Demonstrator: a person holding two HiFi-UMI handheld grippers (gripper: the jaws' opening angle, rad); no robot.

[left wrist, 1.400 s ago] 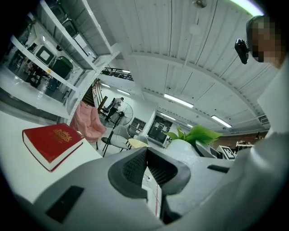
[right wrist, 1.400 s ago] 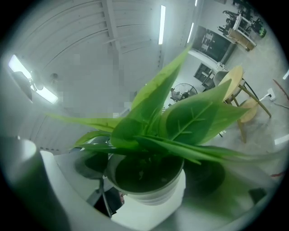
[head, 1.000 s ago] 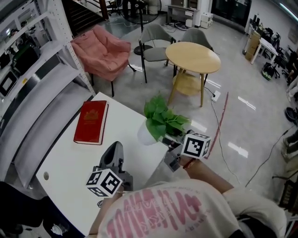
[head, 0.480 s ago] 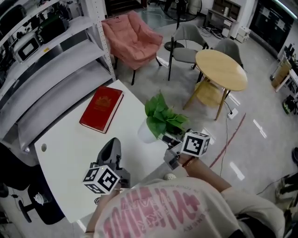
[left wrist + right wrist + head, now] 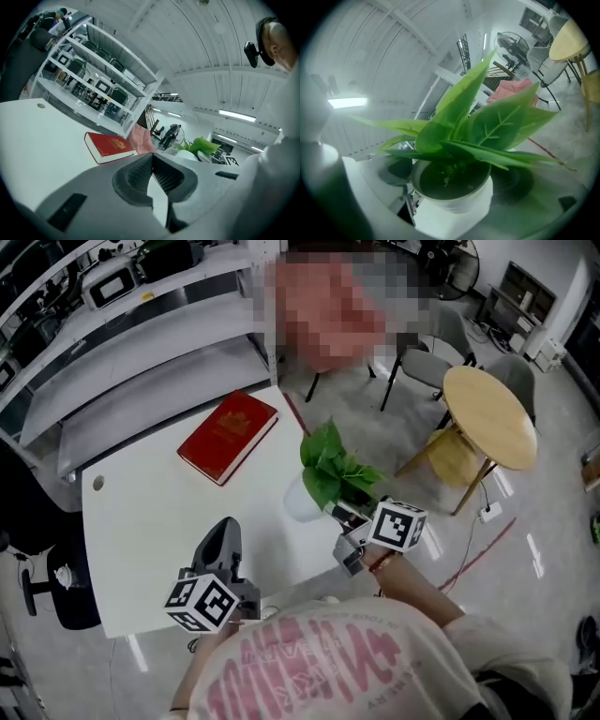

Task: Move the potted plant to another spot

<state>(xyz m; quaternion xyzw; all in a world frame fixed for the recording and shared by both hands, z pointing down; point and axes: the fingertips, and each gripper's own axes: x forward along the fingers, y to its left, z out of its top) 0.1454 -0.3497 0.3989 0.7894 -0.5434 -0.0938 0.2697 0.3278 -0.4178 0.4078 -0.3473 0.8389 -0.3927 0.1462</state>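
Observation:
The potted plant (image 5: pixel 330 472) has broad green leaves in a white pot (image 5: pixel 300 503) and is near the right edge of the white table (image 5: pixel 141 521). My right gripper (image 5: pixel 343 518) reaches it from the near side and is shut on the pot. In the right gripper view the pot (image 5: pixel 457 201) sits between the two jaws of the right gripper (image 5: pixel 454 187), with the leaves (image 5: pixel 487 126) filling the view. Whether the pot rests on the table I cannot tell. My left gripper (image 5: pixel 225 535) hovers over the table's near part, shut and holding nothing; the left gripper (image 5: pixel 152 158) shows its jaw tips meeting.
A red book (image 5: pixel 228 435) lies on the table's far side, left of the plant. Grey metal shelving (image 5: pixel 141 324) runs along the far left. A round wooden table (image 5: pixel 487 413) and grey chairs (image 5: pixel 427 367) stand on the floor to the right. A black office chair (image 5: pixel 37 521) is at the left.
The head view has swung, so the table and room have shifted in the frame. The right gripper stays shut on the pot, which now appears a little closer to the book. The left gripper stays shut.

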